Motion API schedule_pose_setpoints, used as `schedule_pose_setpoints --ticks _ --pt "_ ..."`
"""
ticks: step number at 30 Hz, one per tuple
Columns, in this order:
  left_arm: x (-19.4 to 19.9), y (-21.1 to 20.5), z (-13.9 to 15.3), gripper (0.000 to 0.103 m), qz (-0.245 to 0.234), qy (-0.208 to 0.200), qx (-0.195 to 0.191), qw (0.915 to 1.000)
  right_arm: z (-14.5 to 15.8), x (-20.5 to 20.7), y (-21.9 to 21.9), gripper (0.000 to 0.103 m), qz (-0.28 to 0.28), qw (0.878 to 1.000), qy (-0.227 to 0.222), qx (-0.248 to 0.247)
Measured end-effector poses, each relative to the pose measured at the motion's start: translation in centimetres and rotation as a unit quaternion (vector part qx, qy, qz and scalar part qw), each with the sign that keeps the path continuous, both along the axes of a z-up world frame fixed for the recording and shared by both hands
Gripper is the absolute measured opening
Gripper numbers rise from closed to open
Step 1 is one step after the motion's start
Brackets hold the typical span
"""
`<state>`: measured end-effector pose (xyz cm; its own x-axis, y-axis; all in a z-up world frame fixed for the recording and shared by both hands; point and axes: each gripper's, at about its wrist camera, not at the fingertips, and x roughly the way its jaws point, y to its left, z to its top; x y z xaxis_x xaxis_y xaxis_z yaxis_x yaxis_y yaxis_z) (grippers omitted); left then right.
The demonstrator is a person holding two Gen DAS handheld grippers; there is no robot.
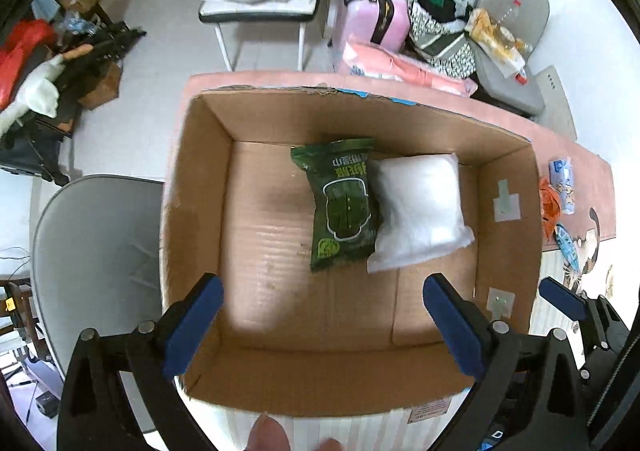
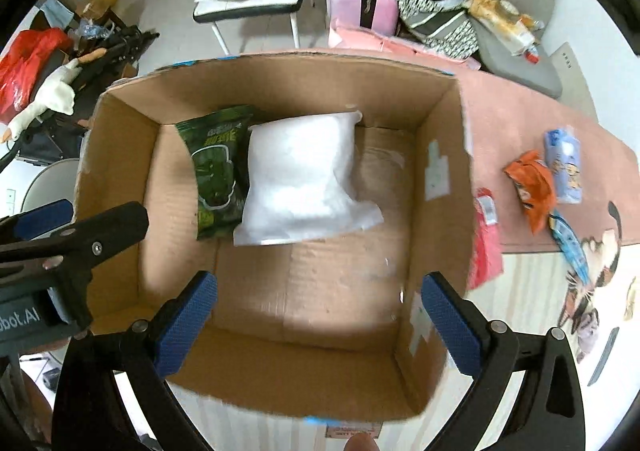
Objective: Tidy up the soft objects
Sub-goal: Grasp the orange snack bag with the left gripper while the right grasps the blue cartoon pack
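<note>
Both tools hang above the cardboard box (image 1: 208,179), pointing down. The left gripper (image 1: 322,325) and right gripper (image 2: 318,321) stand wide, holding nothing. At frame centre, the green packet (image 1: 344,203) and white pillow pack (image 1: 420,211) lie touching on the box floor, apparently packed together to save room.

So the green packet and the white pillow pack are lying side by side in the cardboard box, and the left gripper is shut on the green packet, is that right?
Not quite. The green packet and white pillow pack do lie side by side in the cardboard box, but the left gripper is open above the box floor, holding nothing, as the left wrist view shows.
</note>
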<state>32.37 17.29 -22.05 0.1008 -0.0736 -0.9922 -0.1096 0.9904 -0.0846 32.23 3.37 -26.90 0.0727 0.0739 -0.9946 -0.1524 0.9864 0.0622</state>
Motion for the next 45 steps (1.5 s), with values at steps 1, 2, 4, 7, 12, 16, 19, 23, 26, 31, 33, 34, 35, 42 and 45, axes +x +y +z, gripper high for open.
schedule_pose_setpoints --ticks 1,2,4,7,12,16,19,23,26,31,33,34,35,42,45 --pt "-0.4 -0.5 0.3 0.102 -0.001 -0.006 0.006 1.0 0.6 -0.7 -0.2 0.103 -0.003 1.0 -0.006 0.001" --pt "-1.1 -0.9 0.8 0.102 -0.001 -0.015 0.01 0.9998 1.1 -1.3 -0.3 0.103 -0.005 1.0 -0.011 0.002" --pt "-2.2 -1.0 1.8 0.102 -0.002 -0.029 0.009 0.9995 2.3 -2.7 -0.5 0.103 -0.005 1.0 -0.023 0.005" --pt "-3.8 -1.5 2.9 0.102 -0.014 -0.039 0.0 0.9991 4.4 -4.6 -0.5 0.103 -0.006 0.999 -0.047 0.007" --pt "-6.2 -1.7 4.2 0.102 -0.009 -0.043 -0.016 0.9989 6.6 -7.0 -0.8 0.103 -0.011 0.998 -0.065 0.024" --pt "-7.2 -3.0 5.5 0.102 -0.009 -0.066 0.021 0.9976 7.4 -8.3 -2.1 0.103 -0.02 0.997 -0.065 0.041" --pt "-7.6 -5.1 7.1 0.102 -0.005 -0.089 0.044 0.995 8.2 -8.7 -4.9 0.103 -0.038 0.996 -0.056 0.063" --pt "-6.8 -9.7 8.8 0.102 -0.02 -0.11 0.027 0.9933 9.7 -8.6 -12.0 0.103 -0.084 0.992 -0.052 0.075" --pt "-4.8 -14.6 8.9 0.102 -0.047 -0.093 -0.007 0.9946 10.7 -7.6 -18.0 0.103 -0.117 0.99 -0.059 0.056" --pt "0.3 -23.9 5.4 0.102 -0.087 -0.022 -0.032 0.9955 10.8 -4.2 -27.8 0.103 -0.156 0.985 -0.068 0.009" --pt "2.3 -26.8 2.6 0.101 -0.088 0.019 -0.043 0.995 9.8 -2.3 -31.6 0.103 -0.168 0.984 -0.062 -0.001" --pt "3.2 -27.8 1.3 0.096 -0.086 0.035 -0.046 0.9947 9.0 -1.3 -33.3 0.103 -0.17 0.984 -0.053 -0.003" --pt "4.4 -29.4 -0.6 0.094 -0.086 0.055 -0.046 0.9937 8.2 -0.3 -34.6 0.103 -0.171 0.984 -0.044 -0.002" --pt "10.5 -34.0 -8.9 0.085 -0.053 0.124 -0.052 0.9895 -0.2 8.3 -40.0 0.103 -0.174 0.984 0.027 0.039" --pt "12.5 -34.8 -11.9 0.085 -0.036 0.148 -0.056 0.9868 -4.0 11.7 -40.5 0.103 -0.186 0.977 0.07 0.079"
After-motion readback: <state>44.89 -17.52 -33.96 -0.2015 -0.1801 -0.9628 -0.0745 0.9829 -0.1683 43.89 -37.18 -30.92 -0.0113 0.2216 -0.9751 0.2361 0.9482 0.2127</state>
